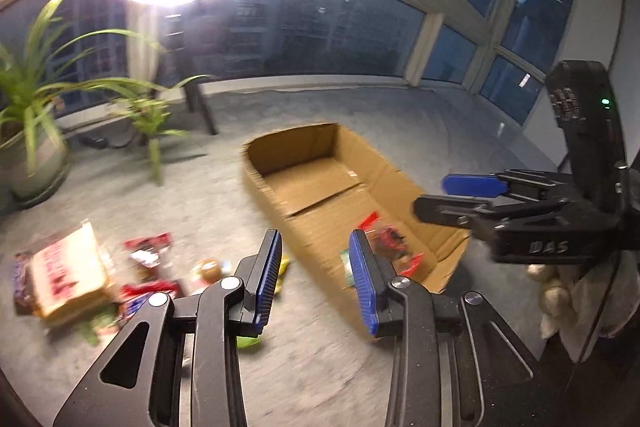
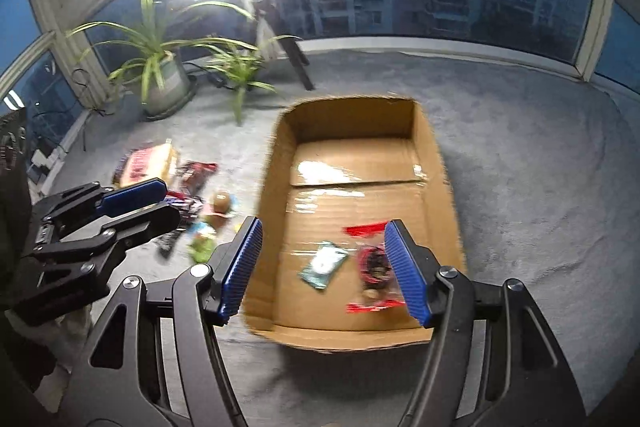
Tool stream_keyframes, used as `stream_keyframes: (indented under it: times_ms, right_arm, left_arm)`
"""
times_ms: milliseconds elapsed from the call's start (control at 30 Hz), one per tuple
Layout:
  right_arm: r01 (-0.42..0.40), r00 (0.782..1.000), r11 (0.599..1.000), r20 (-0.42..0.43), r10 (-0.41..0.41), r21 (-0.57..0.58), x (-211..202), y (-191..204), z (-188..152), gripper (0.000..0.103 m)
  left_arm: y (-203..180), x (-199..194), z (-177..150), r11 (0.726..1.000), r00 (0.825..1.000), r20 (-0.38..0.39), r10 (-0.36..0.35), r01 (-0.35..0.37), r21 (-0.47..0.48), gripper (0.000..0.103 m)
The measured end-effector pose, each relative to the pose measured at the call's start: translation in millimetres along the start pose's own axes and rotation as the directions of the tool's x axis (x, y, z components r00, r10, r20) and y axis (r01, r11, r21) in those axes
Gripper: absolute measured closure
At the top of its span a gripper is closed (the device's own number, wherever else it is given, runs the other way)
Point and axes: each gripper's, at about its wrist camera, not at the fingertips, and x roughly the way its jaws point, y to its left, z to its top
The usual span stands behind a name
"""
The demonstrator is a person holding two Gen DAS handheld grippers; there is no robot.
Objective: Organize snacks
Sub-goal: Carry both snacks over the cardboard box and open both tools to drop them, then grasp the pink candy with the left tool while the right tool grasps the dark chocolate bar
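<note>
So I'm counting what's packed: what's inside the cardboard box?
Two packets lie in the cardboard box: a teal packet and a red-edged clear packet, partly hidden by a finger.

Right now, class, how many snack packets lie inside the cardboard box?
2: a teal packet on the near part of the cardboard box floor, and a red-edged clear packet just right of it. None appears hidden.

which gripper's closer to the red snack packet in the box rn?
Right. The right gripper hangs open above the box's near end, the red packet just beyond its fingers. The left gripper sits off the box's side, nearer the snack pile.
</note>
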Motion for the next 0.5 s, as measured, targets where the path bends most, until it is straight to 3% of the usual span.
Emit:
stream_keyframes:
  times_ms: [233, 500]
  right_arm:
    - [-0.091, 0.996, 0.995, 0.001, 0.092, -0.039, 2, 59, -3, 0.037]
    - [-0.186, 0.979, 0.980, -0.096, 0.179, -0.071, 46, 123, -19, 0.038]
  left_arm:
    - [54, -34, -30, 0.993, 0.996, -0.014, 0.094, -0.094, -0.064, 0.070]
    - [103, -47, -67, 0.981, 0.984, -0.081, 0.158, -0.166, -0.104, 0.070]
